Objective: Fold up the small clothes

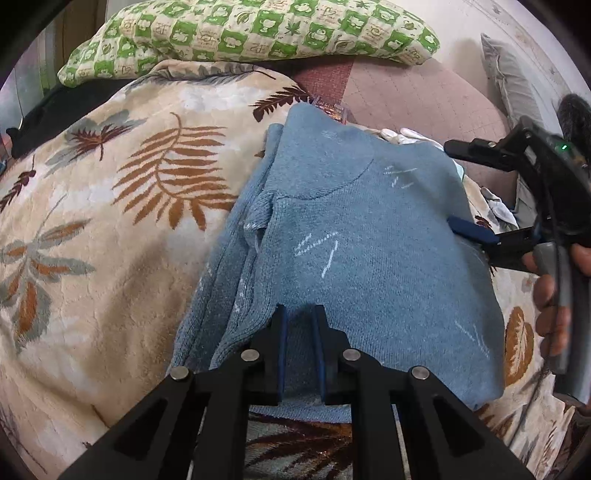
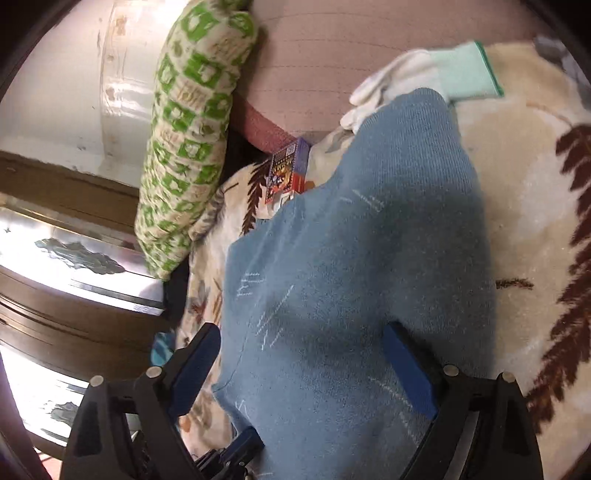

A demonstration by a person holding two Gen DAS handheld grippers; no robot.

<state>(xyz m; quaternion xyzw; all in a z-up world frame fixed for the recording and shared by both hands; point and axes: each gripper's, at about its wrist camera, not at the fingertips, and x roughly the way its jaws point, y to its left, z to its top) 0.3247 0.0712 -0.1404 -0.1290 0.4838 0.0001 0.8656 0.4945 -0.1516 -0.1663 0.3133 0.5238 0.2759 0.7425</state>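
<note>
A small blue knitted sweater (image 1: 369,236) with white dashes lies partly folded on a cream blanket with brown leaves (image 1: 110,206); it also shows in the right wrist view (image 2: 351,277). My left gripper (image 1: 300,314) is over the sweater's near edge, its jaws a narrow gap apart with blue cloth between them. My right gripper (image 2: 303,343) is wide open, its jaws astride the sweater's edge; in the left wrist view it (image 1: 458,188) is at the sweater's right side.
A green-and-cream checked pillow (image 1: 251,33) lies at the far end of the bed. White gloves (image 2: 406,81) and a small colourful box (image 2: 288,170) lie just beyond the sweater. A pink quilted cover (image 1: 417,96) is behind. A wooden window frame (image 2: 55,192) is at the left.
</note>
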